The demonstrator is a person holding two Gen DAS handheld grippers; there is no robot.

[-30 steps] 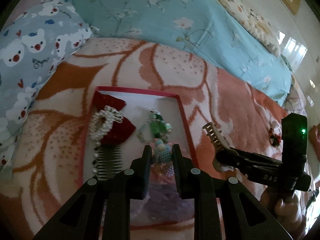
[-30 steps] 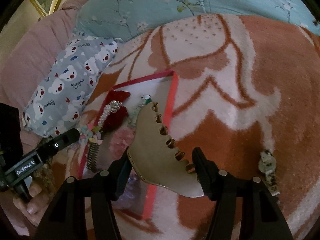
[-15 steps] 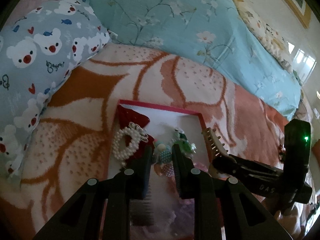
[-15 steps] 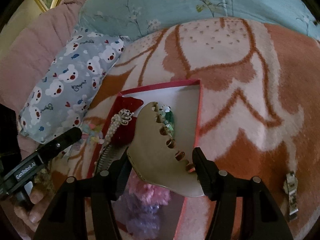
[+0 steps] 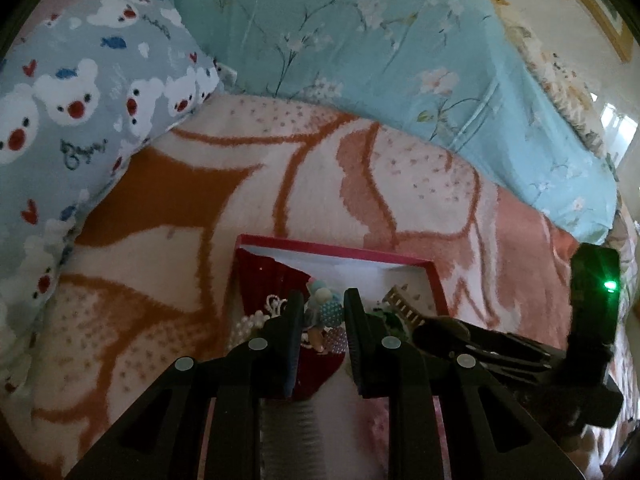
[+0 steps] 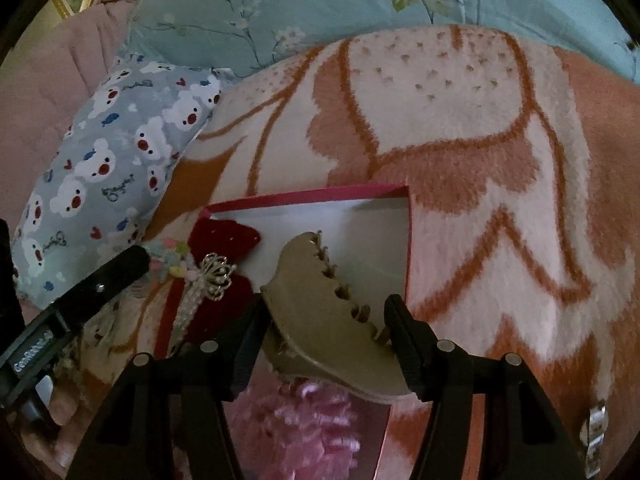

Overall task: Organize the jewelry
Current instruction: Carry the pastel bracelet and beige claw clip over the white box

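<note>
Jewelry lies gathered in a shallow red-rimmed box (image 6: 408, 240) with a white floor, set on an orange-and-cream flowered blanket (image 6: 500, 152). Nearest in the right wrist view, the right gripper (image 6: 326, 344) is clamped on a beige claw hair clip (image 6: 320, 320), its toothed edge turned up and to the right, held over the box's near right part. Below the clip sits a pink ruffled scrunchie (image 6: 304, 420) inside the box. In the left wrist view the left gripper (image 5: 322, 316) pinches a small pastel hair ornament (image 5: 326, 308), with pale blue and dotted pieces and a pinkish bit hanging, held above the box's left half. Under it rest a dark red velvet bow (image 6: 224, 236) crossed by a pearl and silver filigree strand (image 6: 212, 276), plus a metal comb (image 5: 286, 432) near the bottom edge. A small metal clip (image 6: 596, 432) lies apart on the blanket at right. Beyond are a grey bear-print pillow (image 5: 80, 100) and a turquoise floral quilt (image 5: 360, 48).
</note>
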